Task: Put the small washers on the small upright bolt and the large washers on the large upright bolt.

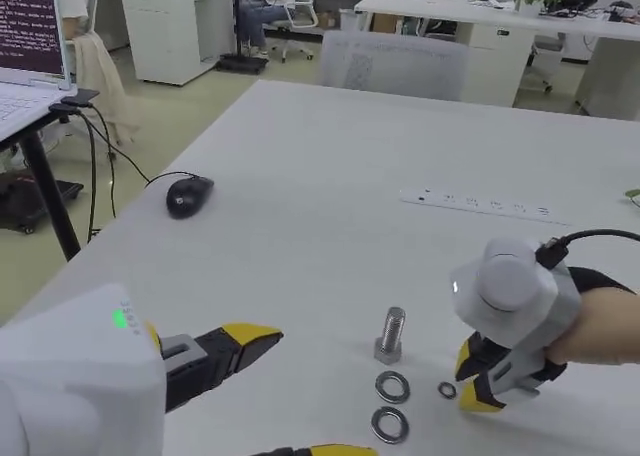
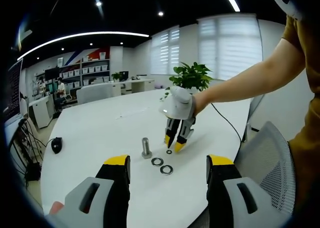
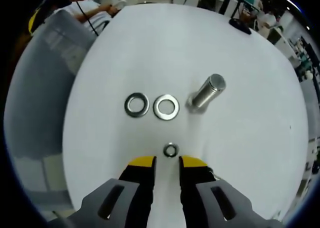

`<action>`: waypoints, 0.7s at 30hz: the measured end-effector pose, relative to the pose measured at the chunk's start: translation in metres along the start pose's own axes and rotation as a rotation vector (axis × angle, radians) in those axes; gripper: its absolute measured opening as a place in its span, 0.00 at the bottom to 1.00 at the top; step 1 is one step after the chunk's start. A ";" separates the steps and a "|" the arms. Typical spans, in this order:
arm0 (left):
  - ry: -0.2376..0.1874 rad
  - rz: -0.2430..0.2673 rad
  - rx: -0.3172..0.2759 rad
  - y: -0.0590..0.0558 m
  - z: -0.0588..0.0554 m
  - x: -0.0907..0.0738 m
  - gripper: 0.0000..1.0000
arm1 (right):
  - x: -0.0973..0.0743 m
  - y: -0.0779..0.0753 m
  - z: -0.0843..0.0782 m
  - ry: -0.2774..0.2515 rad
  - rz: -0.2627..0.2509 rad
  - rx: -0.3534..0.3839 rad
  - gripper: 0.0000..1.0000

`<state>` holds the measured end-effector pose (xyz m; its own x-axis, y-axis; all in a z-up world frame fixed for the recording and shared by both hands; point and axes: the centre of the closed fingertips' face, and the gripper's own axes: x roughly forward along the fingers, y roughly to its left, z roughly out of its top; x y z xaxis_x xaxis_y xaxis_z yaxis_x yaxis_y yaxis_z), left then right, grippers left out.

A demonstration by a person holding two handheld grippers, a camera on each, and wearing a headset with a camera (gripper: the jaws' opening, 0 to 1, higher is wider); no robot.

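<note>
One large bolt (image 1: 390,336) (image 2: 146,148) (image 3: 206,92) stands upright on the white table (image 1: 330,176). Two large washers (image 1: 392,386) (image 1: 389,424) (image 3: 166,107) (image 3: 137,104) lie flat beside it. A small washer (image 1: 447,389) (image 2: 169,151) (image 3: 171,150) lies just ahead of my right gripper (image 1: 472,391) (image 2: 173,144) (image 3: 167,163). That gripper points down at the table, jaws a little apart, with nothing between them. My left gripper (image 1: 295,394) (image 2: 169,163) hovers wide open and empty at the near edge, well short of the washers.
A black mouse (image 1: 187,194) with its cable lies at the table's left. A white power strip (image 1: 485,204) lies further back on the right. A laptop (image 1: 30,36) sits on a side stand at far left. A grey chair (image 1: 392,64) stands behind the table.
</note>
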<state>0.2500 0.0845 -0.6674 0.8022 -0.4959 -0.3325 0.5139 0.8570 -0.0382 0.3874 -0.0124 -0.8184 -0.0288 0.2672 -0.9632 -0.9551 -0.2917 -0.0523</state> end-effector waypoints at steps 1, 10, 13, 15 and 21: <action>0.001 0.002 0.000 0.001 0.000 0.000 0.61 | 0.001 -0.001 0.001 0.000 0.003 -0.003 0.19; 0.009 0.002 -0.010 0.004 -0.003 0.004 0.61 | 0.006 -0.002 0.003 -0.008 0.028 0.001 0.20; 0.013 -0.001 -0.011 0.004 -0.003 0.006 0.61 | 0.006 -0.001 0.003 -0.011 0.048 0.013 0.19; 0.015 -0.007 -0.013 0.003 -0.003 0.008 0.61 | 0.006 -0.001 0.004 -0.012 0.048 0.014 0.19; 0.011 -0.011 -0.015 0.004 -0.003 0.011 0.61 | 0.007 -0.002 0.004 -0.011 0.040 0.008 0.18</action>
<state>0.2602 0.0824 -0.6737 0.7931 -0.5036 -0.3427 0.5180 0.8536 -0.0556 0.3875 -0.0063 -0.8236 -0.0702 0.2651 -0.9617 -0.9555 -0.2947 -0.0115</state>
